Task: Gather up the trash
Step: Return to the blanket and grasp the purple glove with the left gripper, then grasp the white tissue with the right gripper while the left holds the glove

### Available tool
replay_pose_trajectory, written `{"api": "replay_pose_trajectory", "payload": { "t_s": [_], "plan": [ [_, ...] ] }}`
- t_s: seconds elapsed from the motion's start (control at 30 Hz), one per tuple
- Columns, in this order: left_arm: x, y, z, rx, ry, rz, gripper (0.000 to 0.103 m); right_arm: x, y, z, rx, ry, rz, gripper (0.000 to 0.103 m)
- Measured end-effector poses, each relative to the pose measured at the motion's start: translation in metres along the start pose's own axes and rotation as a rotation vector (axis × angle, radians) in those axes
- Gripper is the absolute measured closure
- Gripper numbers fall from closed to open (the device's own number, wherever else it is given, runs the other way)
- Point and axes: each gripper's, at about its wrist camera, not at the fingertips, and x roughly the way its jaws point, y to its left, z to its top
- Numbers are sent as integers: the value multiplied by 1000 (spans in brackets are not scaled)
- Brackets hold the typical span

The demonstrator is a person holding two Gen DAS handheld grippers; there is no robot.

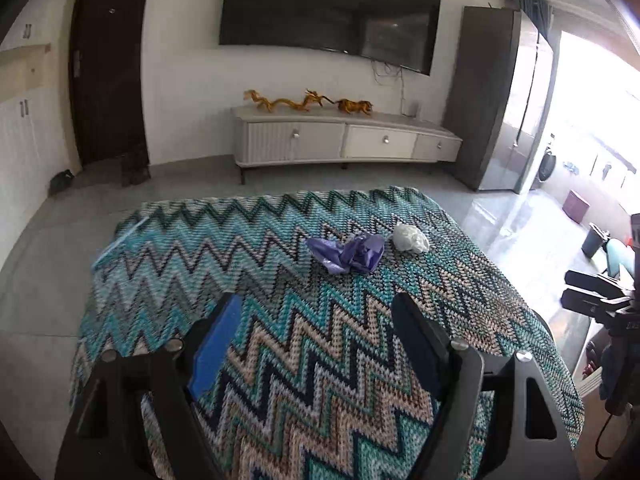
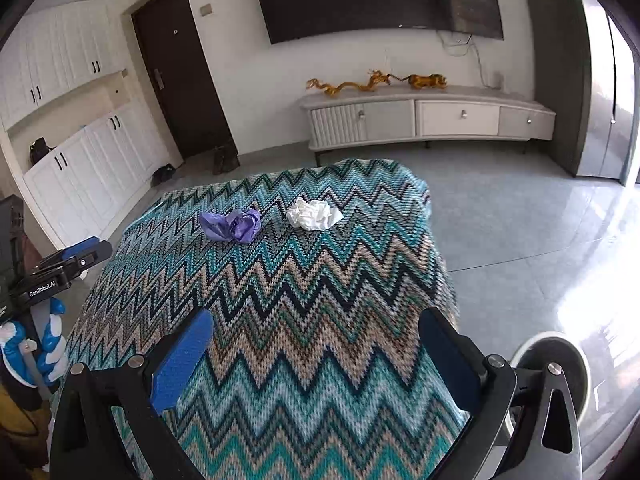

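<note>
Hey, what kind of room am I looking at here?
Most likely a home living room: a large wall-mounted TV hangs above a low white media console, and a table draped in a zigzag knit cloth stands in front on a tiled floor.

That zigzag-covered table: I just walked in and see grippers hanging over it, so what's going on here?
A person holds a two-finger gripper in each hand, collecting trash. Two crumpled pieces lie side by side on the zigzag cloth: a purple wad and a white wad. The left gripper and right gripper both stand open and empty over the near part of the table, pointing toward the wads. Neither wad has been picked up or touched yet. A round bin shows at the right gripper's side.
</note>
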Motion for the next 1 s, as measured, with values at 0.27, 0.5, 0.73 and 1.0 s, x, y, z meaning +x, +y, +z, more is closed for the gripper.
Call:
{"api": "replay_pose_trajectory", "payload": {
  "t_s": [0.27,0.5,0.73,1.0],
  "plan": [
    [88,-8,49,70,36,-91,25,76,-12,40,10,34,54,0],
    [154,-29,59,131,134,-165,25,127,-28,73,71,19,72,6],
    [189,-36,36,148,218,-153,26,170,-28,91,91,45,86,12],
    [195,-16,27,39,250,-173,73,215,-20,84,90,136,73,33]
  ]
}}
